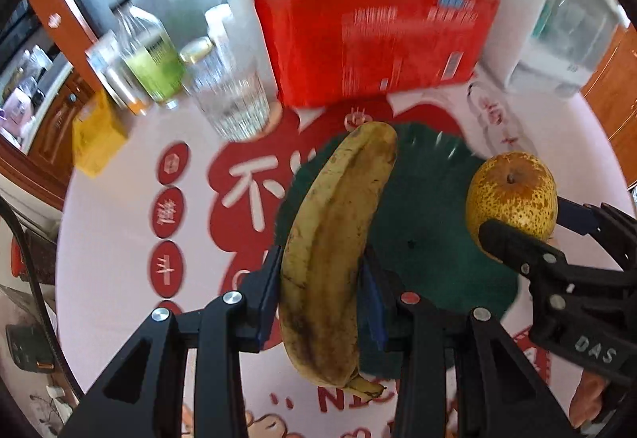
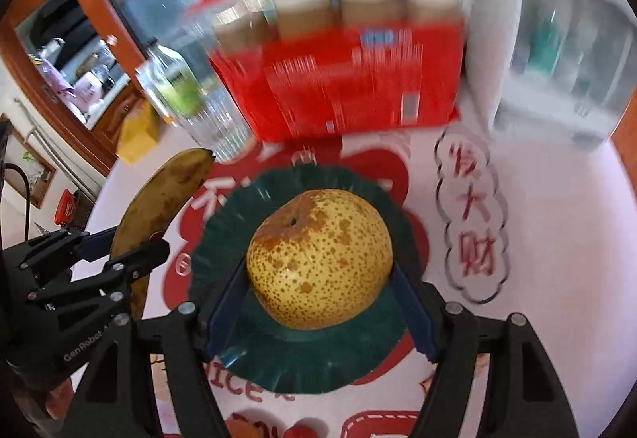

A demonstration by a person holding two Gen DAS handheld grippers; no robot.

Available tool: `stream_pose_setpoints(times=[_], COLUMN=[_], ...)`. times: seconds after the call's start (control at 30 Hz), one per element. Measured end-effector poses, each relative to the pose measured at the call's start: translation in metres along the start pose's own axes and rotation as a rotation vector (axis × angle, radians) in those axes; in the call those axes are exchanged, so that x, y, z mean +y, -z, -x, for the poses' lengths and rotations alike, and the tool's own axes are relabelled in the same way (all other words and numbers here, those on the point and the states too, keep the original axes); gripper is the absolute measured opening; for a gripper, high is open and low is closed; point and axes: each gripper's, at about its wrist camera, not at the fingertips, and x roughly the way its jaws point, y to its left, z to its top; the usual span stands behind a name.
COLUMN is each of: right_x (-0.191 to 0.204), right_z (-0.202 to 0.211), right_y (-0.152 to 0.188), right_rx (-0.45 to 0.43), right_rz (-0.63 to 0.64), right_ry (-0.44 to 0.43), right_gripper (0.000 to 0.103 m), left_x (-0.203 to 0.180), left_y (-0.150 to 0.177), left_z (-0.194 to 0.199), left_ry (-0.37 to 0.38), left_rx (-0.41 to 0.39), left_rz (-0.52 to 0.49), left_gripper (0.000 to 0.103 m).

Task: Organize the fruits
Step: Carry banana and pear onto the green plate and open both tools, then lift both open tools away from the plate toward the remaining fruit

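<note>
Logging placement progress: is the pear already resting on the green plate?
Cannot tell. The right gripper is clamped on the pear over the green plate; contact underneath is hidden.

1. The banana [image 1: 334, 251] is dull yellow, streaked and freckled with brown.
2. The pear [image 2: 318, 259] is golden yellow, speckled all over with small brown dots.
3. The plate [image 2: 302, 358] is dark green.
4. The tablecloth [image 2: 557, 279] is pale pink with red shapes and white characters.
5. The box [image 1: 374, 44] is bright red with white print, too blurred to read.
6. The bottle [image 1: 149, 56] holds something that looks light green.
7. The gripper fingers [image 2: 223, 314] carry blue pads on black arms.
</note>
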Motion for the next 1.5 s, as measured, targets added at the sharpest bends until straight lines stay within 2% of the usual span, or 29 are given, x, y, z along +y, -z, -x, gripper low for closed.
stream_pose_setpoints(times=[0.23,0.63,0.7,0.73,0.87,1.03,1.5], right_x=[-0.007,-0.014,-0.014,-0.014,-0.018,-0.017,0.001], right_z=[-0.042,-0.066,-0.064,-0.064,-0.060,-0.048,-0.007], right_y=[0.005,0.016,0.018,0.019,0.021,0.022,0.037], right_rx=[0.014,0.003,0.001,0.001,0.013,0.001,-0.013], right_rz=[-0.016,0.009,0.012,0.015,-0.006,0.013,0.049], right_ry=[-0.045,-0.049,-0.045,-0.041,-0.038,-0.010,0.027], right_gripper=[0.072,0.074,0.074,0.074,0.074,0.074,0.074], left_x=[-0.003,-0.003,-0.004,-0.004,-0.004,0.004,-0.002], left_y=[0.001,0.004,0.005,0.006,0.007,0.013,0.061], left_z=[-0.047,-0.071,-0.066,-0.061,-0.045,-0.038,-0.006], left_ry=[0.027,0.022,0.023,0.027,-0.035,0.008,0.023], left_rx=[0.056,0.079,0.052,0.034,-0.020,-0.011,-0.008], left_rz=[0.013,0.015,0.008,0.003,0.000,0.034,0.001], left_gripper=[0.035,0.035,0.045,0.060,0.086,0.091,0.091])
